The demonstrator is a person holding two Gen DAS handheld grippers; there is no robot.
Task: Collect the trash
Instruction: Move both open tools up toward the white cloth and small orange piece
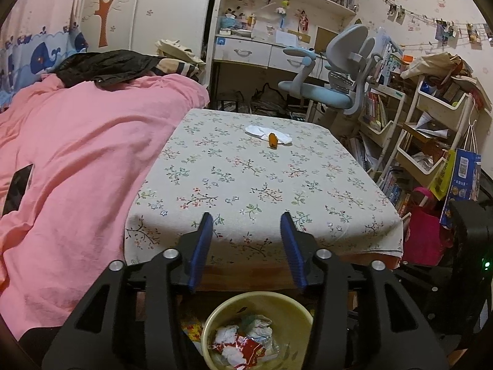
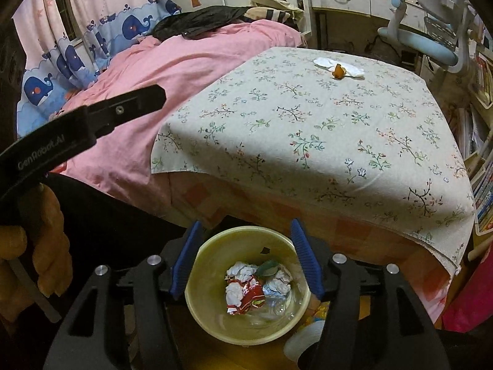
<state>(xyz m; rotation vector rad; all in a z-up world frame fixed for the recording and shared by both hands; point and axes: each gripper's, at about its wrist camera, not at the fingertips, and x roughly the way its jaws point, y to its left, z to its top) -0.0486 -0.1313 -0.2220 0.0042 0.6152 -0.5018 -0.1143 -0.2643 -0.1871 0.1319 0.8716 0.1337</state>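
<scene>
Two pieces of trash are left on the desk (image 1: 265,185): one flat white tissue (image 1: 268,133) and one small orange scrap (image 1: 272,139) resting on it, both near the far edge of the flowered cloth and well apart from either tool. The right wrist view shows the same pair, the tissue (image 2: 339,64) with the orange scrap (image 2: 339,70) on top.

One yellow-green bin (image 2: 246,289) stands on the floor just in front of the desk's near edge. Inside lie several crumpled white paper balls, at least three, one red wrapper (image 2: 246,294), a greenish scrap and some clear plastic film.

The left tool (image 1: 246,225) hangs above the near edge of the desk, its jaws spread and nothing between them. The right tool (image 2: 246,231) is poised over the bin, likewise spread and empty.

By my judgement this is the gap between a drop and the next pickup: both tools are free, and the job is mostly done. The next move calls for a long reach across the cloth to the far pair, then a low, flat pinch, since the tissue is thin and the scrap on it could roll off.
</scene>
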